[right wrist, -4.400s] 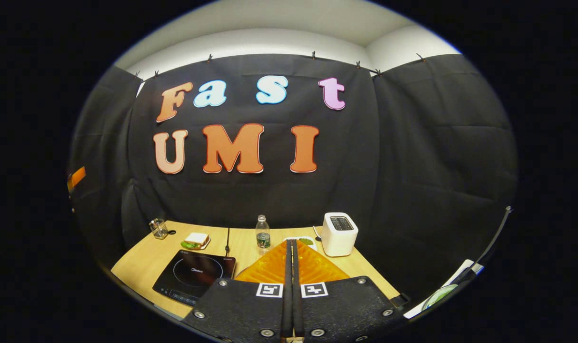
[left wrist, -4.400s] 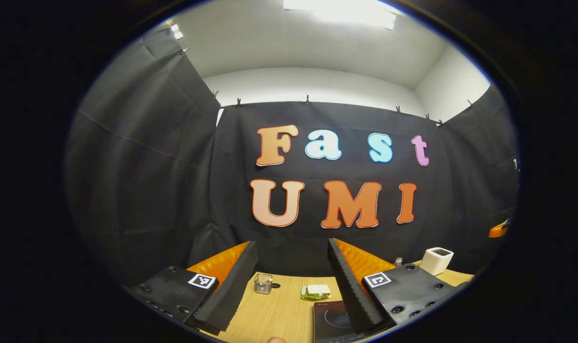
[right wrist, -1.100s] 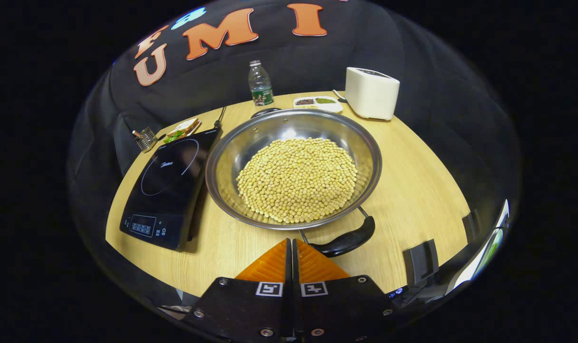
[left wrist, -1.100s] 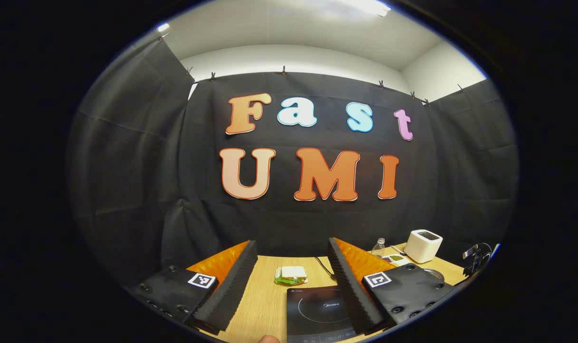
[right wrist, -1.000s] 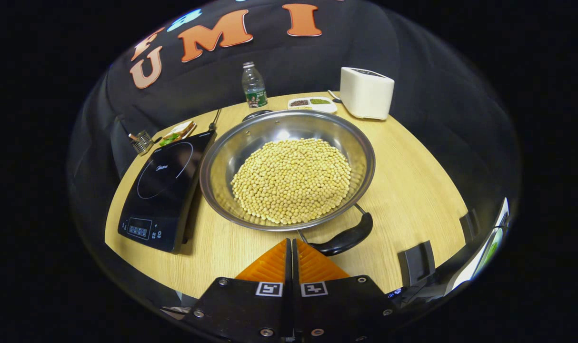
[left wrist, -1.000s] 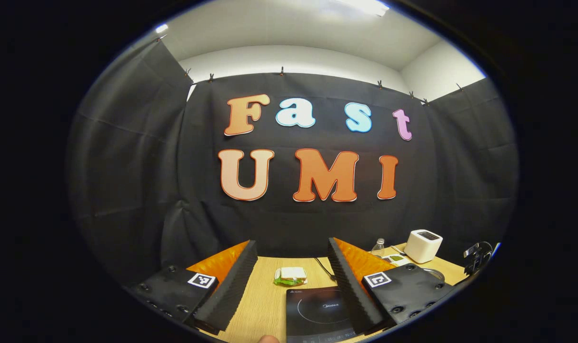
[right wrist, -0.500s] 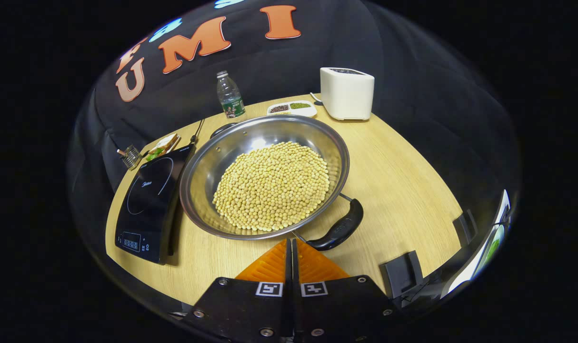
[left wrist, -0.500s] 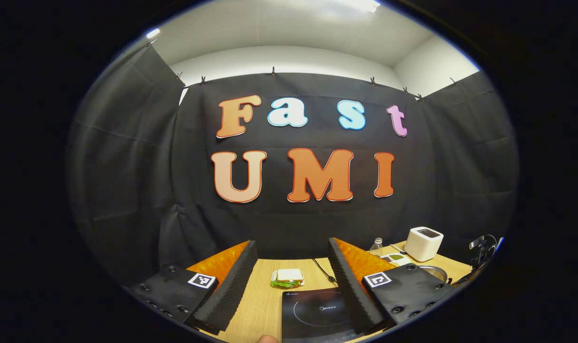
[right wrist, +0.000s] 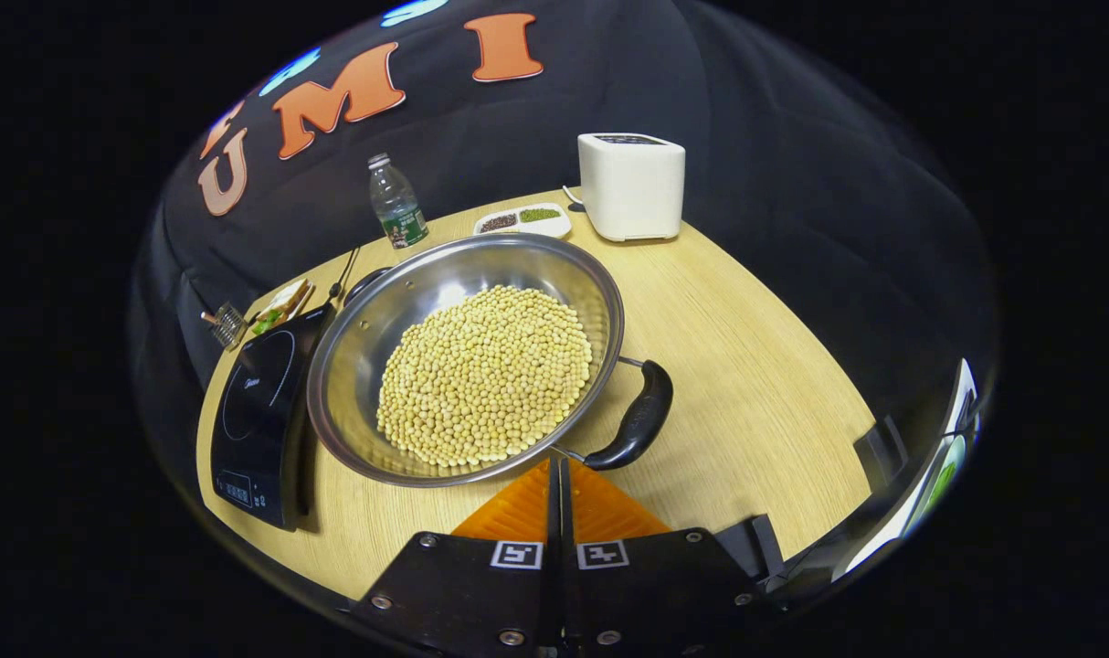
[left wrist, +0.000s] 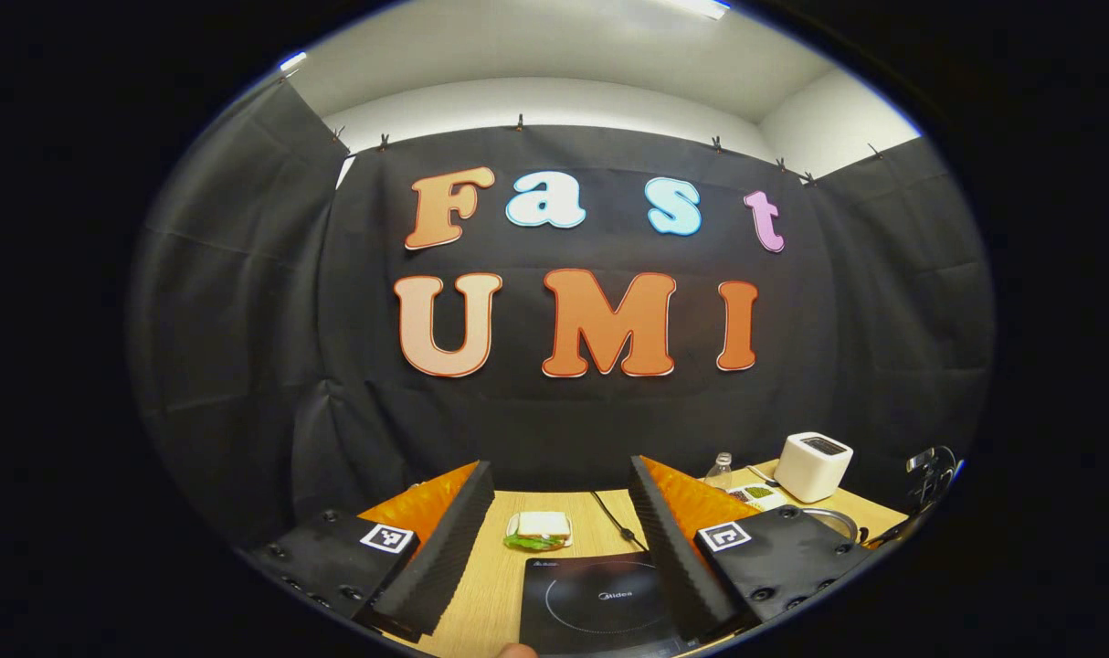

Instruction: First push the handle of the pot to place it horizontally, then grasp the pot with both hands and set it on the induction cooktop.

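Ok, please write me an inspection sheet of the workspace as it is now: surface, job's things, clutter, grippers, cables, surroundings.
Surface: wooden table.
Job's things: steel pot full of beans, black handle at its near right; induction cooktop left of it, bare.
Clutter: toaster, bottle, divided dish, sandwich, small wire holder.
Grippers: right gripper shut, tips by the handle; left gripper open, above the cooktop.
Cables: black cord behind the cooktop.
Surroundings: black cloth wall.

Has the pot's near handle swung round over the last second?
Yes. The handle has swung counter-clockwise from the pot's near rim toward the toaster side, pushed by the shut right gripper.
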